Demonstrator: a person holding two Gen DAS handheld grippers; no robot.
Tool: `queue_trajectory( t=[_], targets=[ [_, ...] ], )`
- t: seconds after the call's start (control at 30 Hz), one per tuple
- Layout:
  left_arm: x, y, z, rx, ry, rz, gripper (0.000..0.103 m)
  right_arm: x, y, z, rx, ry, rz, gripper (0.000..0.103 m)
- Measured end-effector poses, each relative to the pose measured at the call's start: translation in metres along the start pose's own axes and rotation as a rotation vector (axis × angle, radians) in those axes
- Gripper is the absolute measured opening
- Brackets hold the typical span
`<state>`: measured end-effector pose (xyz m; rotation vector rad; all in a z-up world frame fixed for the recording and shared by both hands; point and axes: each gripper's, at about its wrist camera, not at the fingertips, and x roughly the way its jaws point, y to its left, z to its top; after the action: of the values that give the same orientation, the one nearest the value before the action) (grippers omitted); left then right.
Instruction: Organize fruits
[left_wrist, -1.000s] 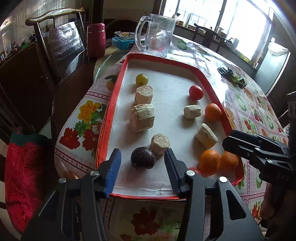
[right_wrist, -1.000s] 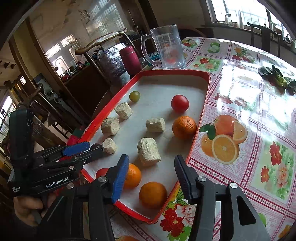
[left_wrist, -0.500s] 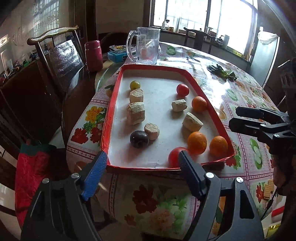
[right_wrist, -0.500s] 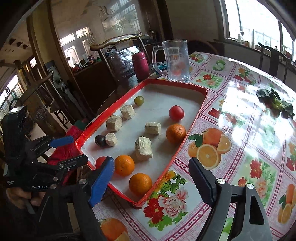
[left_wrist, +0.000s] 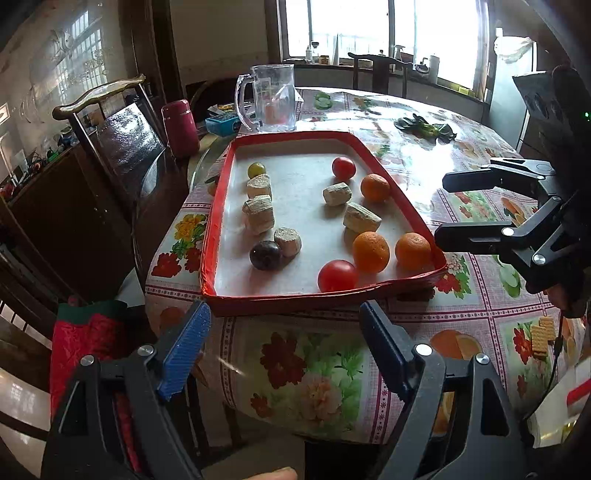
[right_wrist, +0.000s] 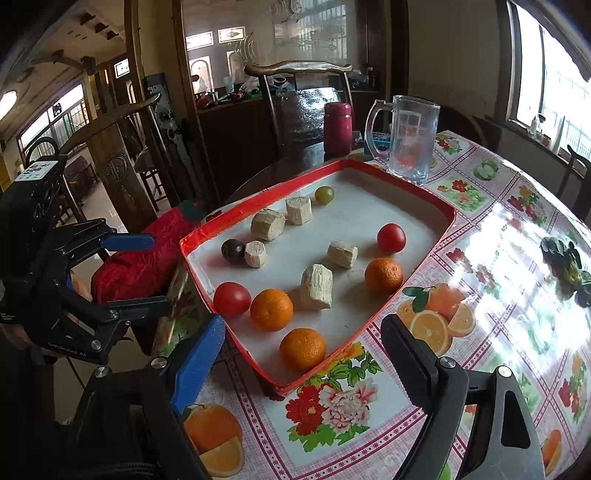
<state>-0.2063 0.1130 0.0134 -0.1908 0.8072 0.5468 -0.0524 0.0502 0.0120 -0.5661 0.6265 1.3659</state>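
Nearest the cameras, off the near edge of the worktop, the left gripper and the right gripper both hang with jaws spread wide and nothing between them; each has one ribbed blue pad and one dark pad on black plastic arms. On the left gripper's body, seen from the right wrist, small white lettering shows but is too blurred to read. Just past the edge sits a red-rimmed tray with a pale matte floor, resting on a glossy cloth printed with flowers and orange slices. Along its near rim lie a smooth red tomato and two dimpled oranges, with a dark glossy plum touching a rough beige stub. Further in come more fibrous beige chunks, a third orange, a second tomato and a yellow-green round fruit. Beyond the tray's far rim stands a clear handled mug, a maroon flask beside it.
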Motion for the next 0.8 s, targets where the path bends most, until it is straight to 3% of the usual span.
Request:
queue_trajectory(
  t=[0.8],
  targets=[
    [-0.027, -0.008, 0.002, 0.004, -0.073, 0.051, 0.083, -0.006, 0.018, -0.001, -0.188, -0.026, 0.089, 0.089]
  ],
)
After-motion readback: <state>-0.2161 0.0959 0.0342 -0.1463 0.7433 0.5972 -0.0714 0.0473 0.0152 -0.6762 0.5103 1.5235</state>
